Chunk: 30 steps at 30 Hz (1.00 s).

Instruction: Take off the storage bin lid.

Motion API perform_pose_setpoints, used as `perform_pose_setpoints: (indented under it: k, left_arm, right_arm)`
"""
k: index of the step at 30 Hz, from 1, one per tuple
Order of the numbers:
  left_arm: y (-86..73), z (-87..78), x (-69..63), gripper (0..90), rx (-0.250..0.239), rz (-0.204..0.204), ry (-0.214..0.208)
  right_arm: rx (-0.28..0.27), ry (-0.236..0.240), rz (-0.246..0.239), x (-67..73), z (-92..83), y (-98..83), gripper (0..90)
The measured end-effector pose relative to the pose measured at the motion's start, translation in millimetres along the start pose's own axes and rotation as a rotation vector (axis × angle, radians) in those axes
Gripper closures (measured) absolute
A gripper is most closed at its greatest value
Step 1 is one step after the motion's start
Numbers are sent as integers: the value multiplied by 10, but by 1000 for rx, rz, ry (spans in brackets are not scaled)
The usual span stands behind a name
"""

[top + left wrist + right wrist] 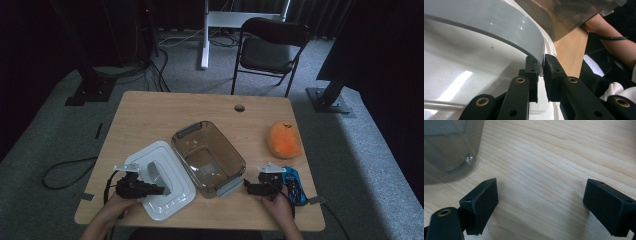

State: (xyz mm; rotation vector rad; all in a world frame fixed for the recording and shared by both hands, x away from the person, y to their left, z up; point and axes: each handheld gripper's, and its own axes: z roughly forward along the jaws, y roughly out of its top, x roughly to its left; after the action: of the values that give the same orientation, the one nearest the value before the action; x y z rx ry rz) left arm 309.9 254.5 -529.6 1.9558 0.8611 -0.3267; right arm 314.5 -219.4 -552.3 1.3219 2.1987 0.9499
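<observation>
A white lid [176, 199] with a raised grey handle [154, 172] lies at the front left of the table. My left gripper [161, 190] is shut on the edge of that handle; in the left gripper view the grey handle [499, 25] runs down between the jaws of the left gripper [540, 72] above the white lid [454, 75]. A clear brownish container [235, 156] stands open beside the lid. My right gripper [248, 186] rests by the container's near corner. Its jaws are wide open [541, 200] over bare wood, and the container [449, 150] is off to the upper left.
An orange plush toy [284, 140] sits at the table's right side. A blue game controller [294, 185] lies just right of my right hand. A folding chair [270, 47] stands beyond the table's far edge, and cables trail across the floor at the left.
</observation>
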Motion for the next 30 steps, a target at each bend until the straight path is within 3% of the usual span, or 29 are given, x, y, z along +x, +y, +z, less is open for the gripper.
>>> perform_pose_setpoints:
  k: [4,8,12,21,30]
  left_arm:
    - [-4,99,85,755,42,-17,-1]
    - [-17,140,90,705,47,-8,14]
    - [-12,112,63,590,41,12,63]
    - [-33,29,-21,515,29,61,175]
    - [-80,-88,-20,429,14,51,263]
  right_arm:
    - [0,0,0,0,0,0,118]
    - [0,0,0,0,0,0,118]
    - [0,0,0,0,0,0,118]
    - [0,0,0,0,0,0,118]
    - [0,0,0,0,0,0,118]
